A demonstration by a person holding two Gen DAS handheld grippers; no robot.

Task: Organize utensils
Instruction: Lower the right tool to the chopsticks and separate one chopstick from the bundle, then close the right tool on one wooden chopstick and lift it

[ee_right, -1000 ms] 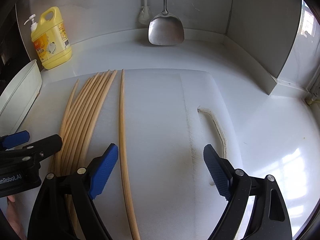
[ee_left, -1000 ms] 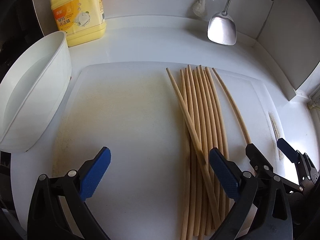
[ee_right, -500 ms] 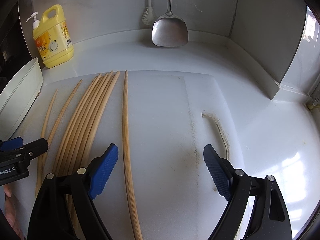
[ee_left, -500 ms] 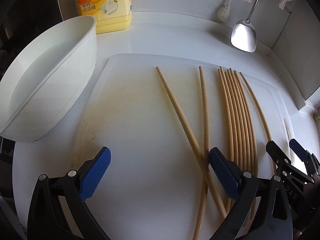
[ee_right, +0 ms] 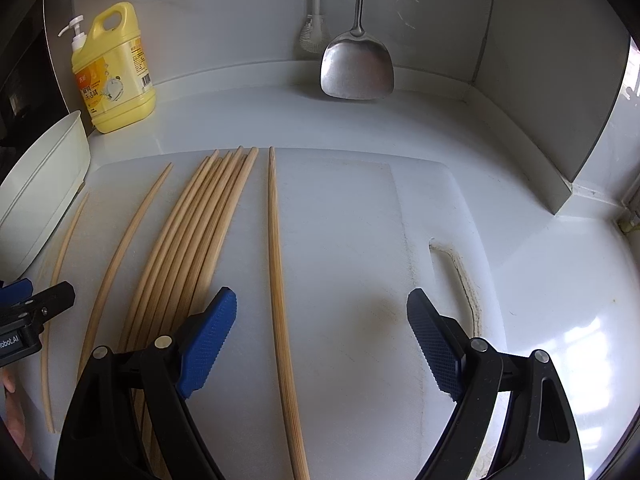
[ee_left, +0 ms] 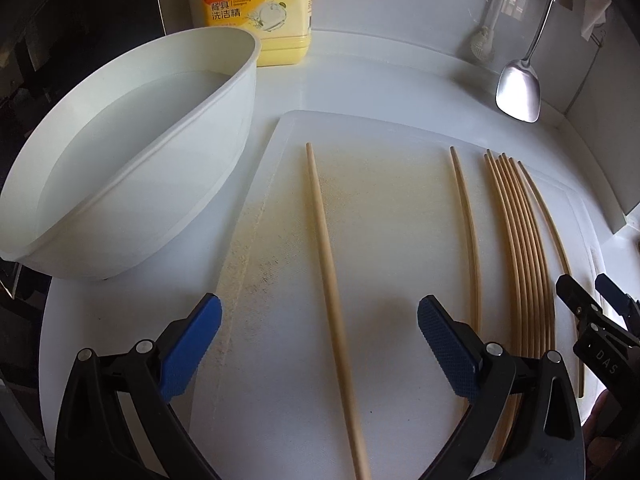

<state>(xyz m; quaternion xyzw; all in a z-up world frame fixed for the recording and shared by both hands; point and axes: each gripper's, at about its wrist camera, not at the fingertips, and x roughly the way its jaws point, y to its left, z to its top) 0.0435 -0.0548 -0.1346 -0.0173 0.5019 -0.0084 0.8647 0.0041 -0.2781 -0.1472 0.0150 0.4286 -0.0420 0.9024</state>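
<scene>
Wooden chopsticks lie lengthwise on a white cutting board [ee_left: 380, 132]. In the left wrist view one chopstick [ee_left: 330, 276] lies alone between the fingers of my open left gripper [ee_left: 320, 342]; a second single one [ee_left: 470, 232] lies to its right, then a bunch of several [ee_left: 524, 248]. In the right wrist view the bunch [ee_right: 196, 240] lies left of my open right gripper [ee_right: 322, 344], and a lone chopstick [ee_right: 278, 280] runs between its fingers. Both grippers are empty and hover low over the board [ee_right: 360, 208].
A white basin [ee_left: 120, 160] stands left of the board. A yellow detergent bottle [ee_right: 112, 76] stands at the back left. A metal spatula [ee_right: 356, 68] and a brush [ee_right: 312, 36] hang on the back wall. The board's handle slot [ee_right: 460, 276] is at right.
My left gripper has moved left, dragging two chopsticks out of the bunch; the one now between its fingers has swung from diagonal to nearly straight. The right gripper has barely moved.
</scene>
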